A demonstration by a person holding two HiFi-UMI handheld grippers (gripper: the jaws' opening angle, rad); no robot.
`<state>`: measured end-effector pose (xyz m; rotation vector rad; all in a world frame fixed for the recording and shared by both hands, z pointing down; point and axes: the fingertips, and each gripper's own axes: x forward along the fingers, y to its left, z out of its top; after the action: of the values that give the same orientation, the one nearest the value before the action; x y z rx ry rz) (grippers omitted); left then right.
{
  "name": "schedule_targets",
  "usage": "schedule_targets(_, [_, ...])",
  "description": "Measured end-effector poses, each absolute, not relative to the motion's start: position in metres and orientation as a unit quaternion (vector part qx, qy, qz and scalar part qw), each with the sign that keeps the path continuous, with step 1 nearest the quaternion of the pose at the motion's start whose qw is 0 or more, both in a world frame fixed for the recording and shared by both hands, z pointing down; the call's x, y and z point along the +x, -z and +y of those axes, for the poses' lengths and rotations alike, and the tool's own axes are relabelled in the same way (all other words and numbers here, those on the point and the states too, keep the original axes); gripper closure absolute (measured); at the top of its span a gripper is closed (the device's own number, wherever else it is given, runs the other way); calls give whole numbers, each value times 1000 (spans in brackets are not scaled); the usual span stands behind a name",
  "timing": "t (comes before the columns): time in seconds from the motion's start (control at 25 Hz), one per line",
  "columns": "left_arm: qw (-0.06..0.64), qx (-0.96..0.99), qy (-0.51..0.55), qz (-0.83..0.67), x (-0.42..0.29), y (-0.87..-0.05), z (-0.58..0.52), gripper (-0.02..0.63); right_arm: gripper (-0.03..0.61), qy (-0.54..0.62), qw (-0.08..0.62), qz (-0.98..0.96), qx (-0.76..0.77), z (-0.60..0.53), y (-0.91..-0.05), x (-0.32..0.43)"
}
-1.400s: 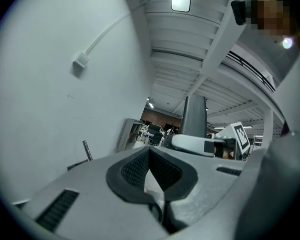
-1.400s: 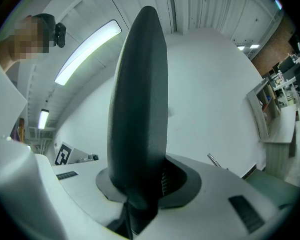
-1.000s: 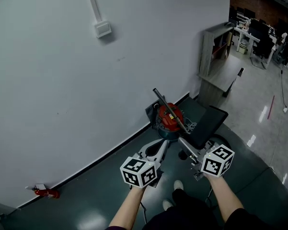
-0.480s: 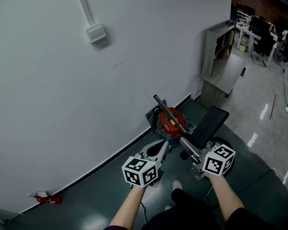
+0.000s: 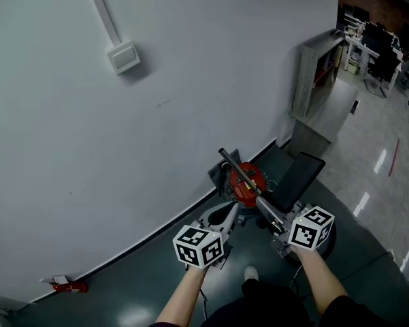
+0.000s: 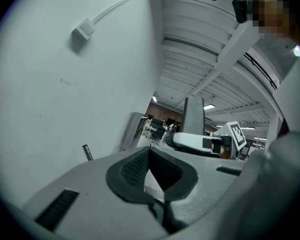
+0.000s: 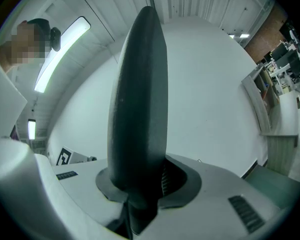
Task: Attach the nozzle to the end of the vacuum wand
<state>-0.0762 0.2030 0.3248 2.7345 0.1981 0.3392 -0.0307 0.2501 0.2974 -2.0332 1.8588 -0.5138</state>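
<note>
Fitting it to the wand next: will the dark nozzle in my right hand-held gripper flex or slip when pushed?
Likely stiff: the nozzle stands straight, unsupported, out of the right hand-held gripper. Its smooth, tapering surface could slip in the grip, so probably push gently.

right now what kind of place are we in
Most likely a big open-plan office or lab hall: desks with chairs and monitors stand at the far right, a grey shelf unit sits against the long white wall, and the floor is glossy.

Left claw (image 6: 150, 154), right claw (image 7: 154, 176) — two; nozzle (image 7: 140, 104), wand (image 5: 233, 163), vacuum (image 5: 247, 182) — one each.
</note>
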Motion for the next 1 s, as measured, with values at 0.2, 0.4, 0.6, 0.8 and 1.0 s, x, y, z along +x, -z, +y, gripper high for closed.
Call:
schedule_targets(0.2, [192,972,-122,54,-46,-331,188,611,486,190,173,663,-703,235,-305,2])
schedule_targets(0.4, [198,972,-122,31,-33,-336,174,612,486,198,176,672,-692,223,-311,22])
schedule_targets(0.6, [203,971,-127,13,-29,-342,162,612,486,202,178,679,-682,212,-314,31])
schedule_targets(0.8, [207,970,-130,5,-25,-350,150,611,486,208,177,679,-682,201,-323,39])
schedule_targets(1.0, [211,968,-134,2,-12,-362,129,611,486,208,178,674,-686,182,-331,55])
